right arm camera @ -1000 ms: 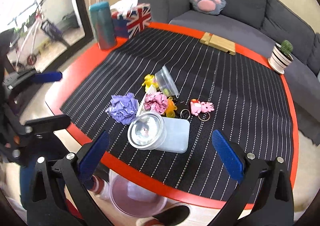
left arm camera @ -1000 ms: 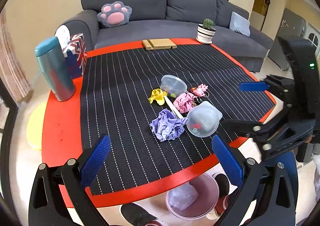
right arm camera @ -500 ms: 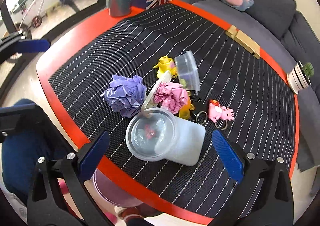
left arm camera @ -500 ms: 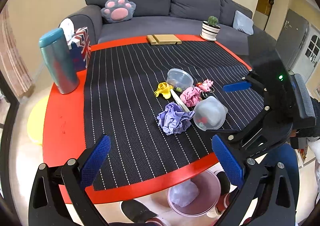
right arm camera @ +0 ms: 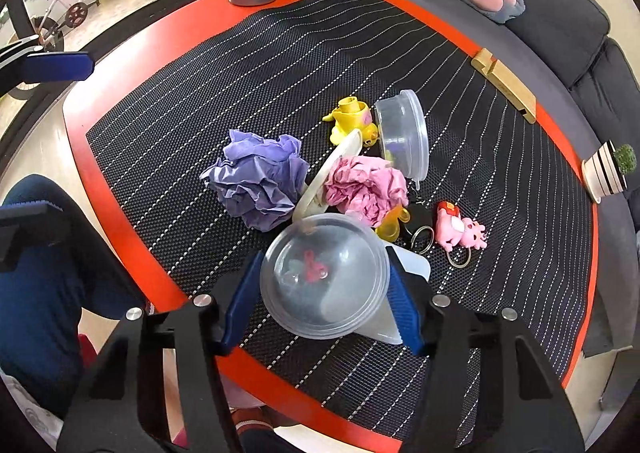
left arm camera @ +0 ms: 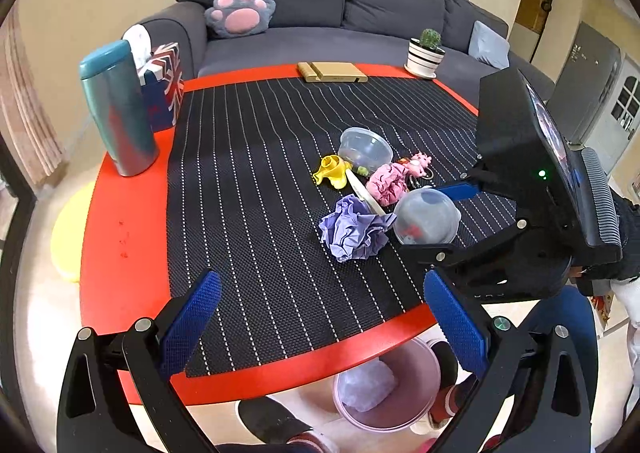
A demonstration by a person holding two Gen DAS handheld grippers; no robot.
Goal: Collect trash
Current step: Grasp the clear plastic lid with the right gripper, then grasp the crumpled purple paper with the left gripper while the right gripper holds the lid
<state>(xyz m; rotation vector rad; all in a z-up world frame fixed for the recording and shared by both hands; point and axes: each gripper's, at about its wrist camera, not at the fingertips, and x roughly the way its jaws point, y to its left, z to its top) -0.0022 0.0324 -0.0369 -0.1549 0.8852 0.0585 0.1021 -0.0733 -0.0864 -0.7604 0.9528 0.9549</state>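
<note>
One clear plastic tub [right arm camera: 324, 277] lay on its side near the front edge of the round red bench [right arm camera: 120, 213], on a black striped mat [right arm camera: 248, 65]. The right tool [right arm camera: 322, 301] had just been closing, and its blue pads [right arm camera: 402, 305] sat against both sides of the tub, gripping it. Just behind the tub lay a crumpled purple paper ball [right arm camera: 258, 181], a crumpled pink paper ball [right arm camera: 366, 187], a second clear tub [right arm camera: 404, 133], a yellow toy [right arm camera: 352, 121] and a pink keyring figure [right arm camera: 460, 231]. The left tool [left arm camera: 320, 317] hung over the bench's near edge with its jaws wide apart and nothing between them. Below the bench edge stood a pink bin [left arm camera: 416, 385] on the floor, holding a pale wad.
</note>
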